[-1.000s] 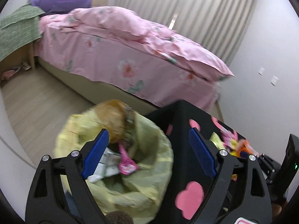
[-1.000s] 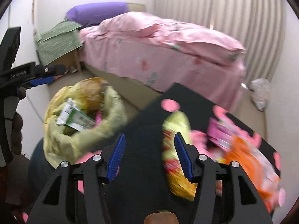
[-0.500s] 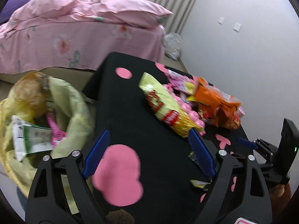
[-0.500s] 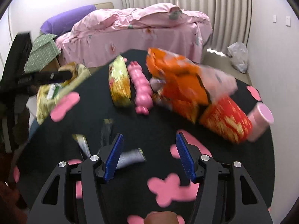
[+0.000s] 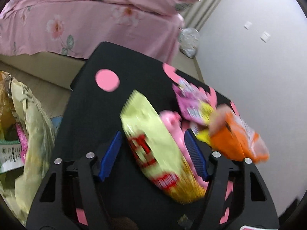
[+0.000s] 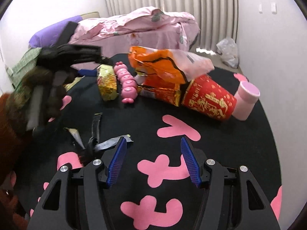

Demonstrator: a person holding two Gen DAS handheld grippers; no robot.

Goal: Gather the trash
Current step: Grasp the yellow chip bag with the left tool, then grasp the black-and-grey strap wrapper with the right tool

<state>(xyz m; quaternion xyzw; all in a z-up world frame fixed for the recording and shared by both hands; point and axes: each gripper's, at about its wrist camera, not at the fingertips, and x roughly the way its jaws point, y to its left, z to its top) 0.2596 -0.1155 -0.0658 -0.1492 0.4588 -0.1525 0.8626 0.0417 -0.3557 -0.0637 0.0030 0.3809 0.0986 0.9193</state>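
My left gripper (image 5: 153, 145) is open with its jaws on either side of a yellow-green snack packet (image 5: 153, 145) on the black table (image 5: 92, 115); the packet also shows in the right wrist view (image 6: 107, 84). A pink caterpillar toy (image 5: 173, 126) lies beside it. My right gripper (image 6: 153, 157) is open and empty above the table, near torn wrapper strips (image 6: 96, 134). An orange bag (image 6: 157, 63), a red paper cup (image 6: 209, 97) and a pink cup (image 6: 247, 99) lie farther back. The left gripper (image 6: 88, 72) appears blurred at the left.
A yellow-green trash bag (image 5: 32, 126) with wrappers inside stands left of the table. A purple snack packet (image 5: 193, 103) lies near the orange bag (image 5: 236, 141). A pink-covered bed (image 5: 86, 19) stands behind. A white plastic bag (image 6: 228, 51) sits on the floor by the curtain.
My left gripper swung from the trash bag to the table and closed in around the yellow-green packet. My right gripper moved right over the table; the scene shifted from trash bag to cups.
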